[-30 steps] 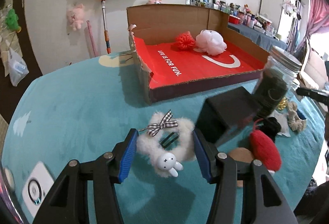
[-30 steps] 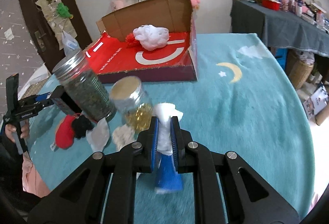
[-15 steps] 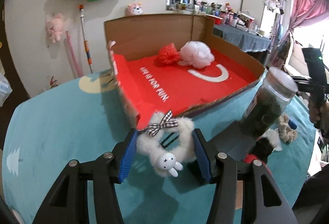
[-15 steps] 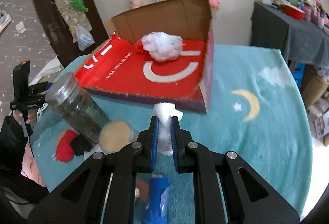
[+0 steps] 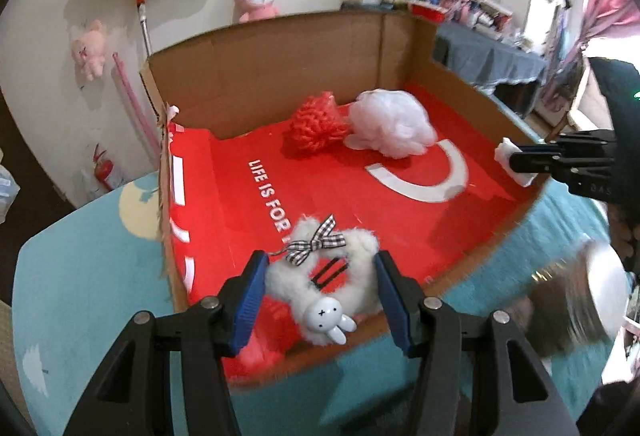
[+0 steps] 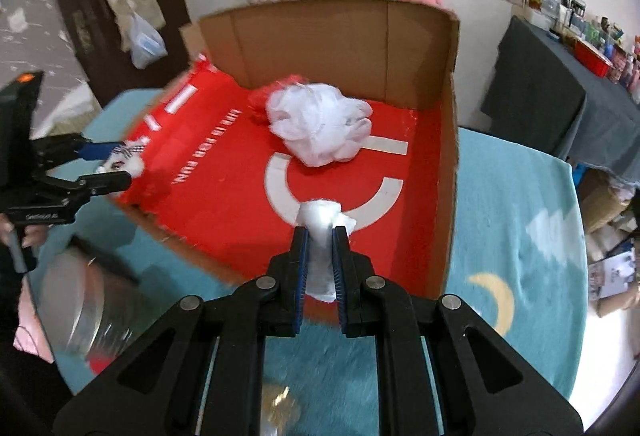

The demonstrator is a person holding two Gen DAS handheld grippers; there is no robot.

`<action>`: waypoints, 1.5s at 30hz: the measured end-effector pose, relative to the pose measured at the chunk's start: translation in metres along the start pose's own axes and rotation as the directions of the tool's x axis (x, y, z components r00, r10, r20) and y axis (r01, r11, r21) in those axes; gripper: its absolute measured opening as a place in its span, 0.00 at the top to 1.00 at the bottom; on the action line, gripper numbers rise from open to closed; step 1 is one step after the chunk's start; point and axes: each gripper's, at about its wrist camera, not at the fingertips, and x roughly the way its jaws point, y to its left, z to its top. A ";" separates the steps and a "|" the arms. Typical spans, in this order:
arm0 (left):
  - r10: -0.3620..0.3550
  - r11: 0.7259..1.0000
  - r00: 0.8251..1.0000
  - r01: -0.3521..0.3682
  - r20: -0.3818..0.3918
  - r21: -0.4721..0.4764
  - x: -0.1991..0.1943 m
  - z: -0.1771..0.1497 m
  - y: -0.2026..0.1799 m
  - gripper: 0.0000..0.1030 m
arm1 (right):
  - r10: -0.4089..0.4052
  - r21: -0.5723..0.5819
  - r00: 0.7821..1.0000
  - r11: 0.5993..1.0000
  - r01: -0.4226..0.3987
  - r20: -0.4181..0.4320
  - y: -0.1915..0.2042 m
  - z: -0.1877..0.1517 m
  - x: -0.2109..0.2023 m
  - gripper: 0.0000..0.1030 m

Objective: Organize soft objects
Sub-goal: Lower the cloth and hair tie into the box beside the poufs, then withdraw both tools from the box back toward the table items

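fluffy white scrunchie [image 5: 320, 276], checked bow, possibly a bunny charm.

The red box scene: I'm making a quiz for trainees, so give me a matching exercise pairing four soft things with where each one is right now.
Things:
1. fluffy white scrunchie
2. white mesh pouf
3. red yarn ball
4. white soft piece

Places:
A. lying in the red box, beside the red yarn ball
B. clamped in the right gripper, over the box's near edge
C. held in the left gripper, over the box's near edge
D. lying in the box near its back wall, left of the pouf in the left wrist view

Pairs: 1-C, 2-A, 3-D, 4-B
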 end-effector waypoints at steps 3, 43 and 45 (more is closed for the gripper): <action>0.013 1.000 0.998 -0.014 -0.054 -0.023 0.020 0.014 0.003 0.45 | -0.041 -0.010 0.997 0.999 0.040 -0.070 0.000 0.018 0.024 0.89; 0.097 0.989 0.995 -0.099 -0.024 -0.110 0.007 0.032 0.009 0.10 | -0.211 -0.049 0.961 0.978 0.205 -0.178 0.020 0.049 0.065 0.42; 0.088 0.988 0.996 -0.084 0.025 -0.133 -0.018 0.026 0.005 0.05 | -0.216 -0.040 0.966 0.976 0.213 -0.144 0.026 0.051 0.043 0.35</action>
